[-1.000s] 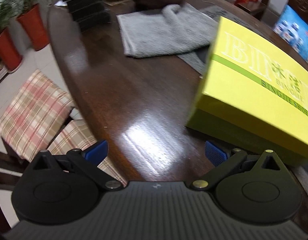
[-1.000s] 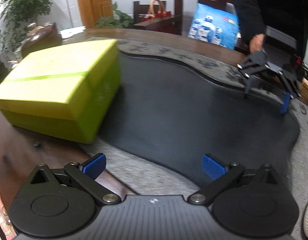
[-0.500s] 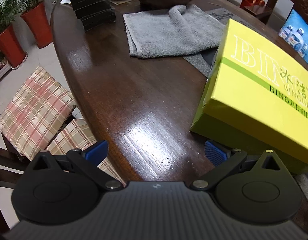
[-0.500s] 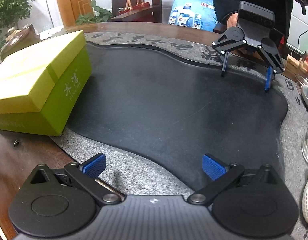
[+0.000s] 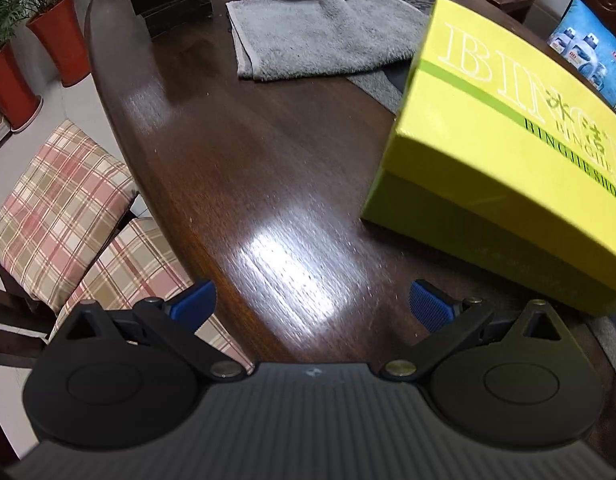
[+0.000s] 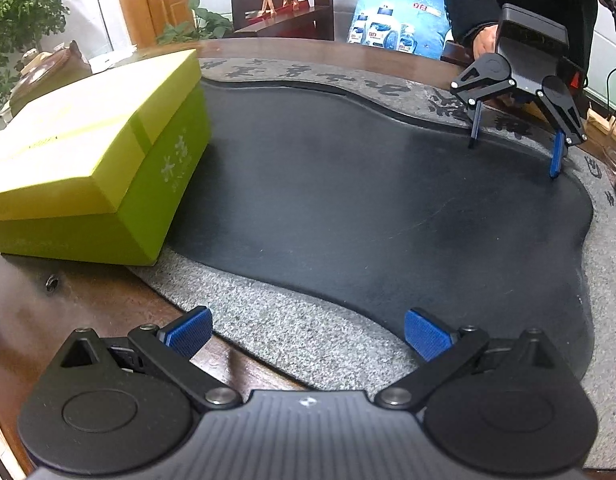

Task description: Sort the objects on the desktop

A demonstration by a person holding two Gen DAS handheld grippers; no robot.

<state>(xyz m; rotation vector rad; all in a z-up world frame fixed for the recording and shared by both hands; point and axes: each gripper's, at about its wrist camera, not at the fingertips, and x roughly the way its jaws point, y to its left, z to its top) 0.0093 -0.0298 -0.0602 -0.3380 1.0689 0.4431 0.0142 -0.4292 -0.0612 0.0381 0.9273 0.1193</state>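
Left wrist view is showing the left gripper (image 5: pixel 312 300) hovering over the wooden table (image 5: pixel 243 168) with its blue pads spread wide and gripping nothing. A yellow-green box (image 5: pixel 508 136) is sitting toward the table's right side, and a grey towel (image 5: pixel 320 36) is lying near the far edge. From the right wrist, the right gripper (image 6: pixel 308 330) is likewise gaping wide and empty above a dark stone tray (image 6: pixel 368 208), the box (image 6: pixel 95 160) overlapping the tray's left edge.

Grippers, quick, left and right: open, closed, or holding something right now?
Left gripper: open, holding nothing, above the wooden table.
Right gripper: open, holding nothing, over the stone tray.
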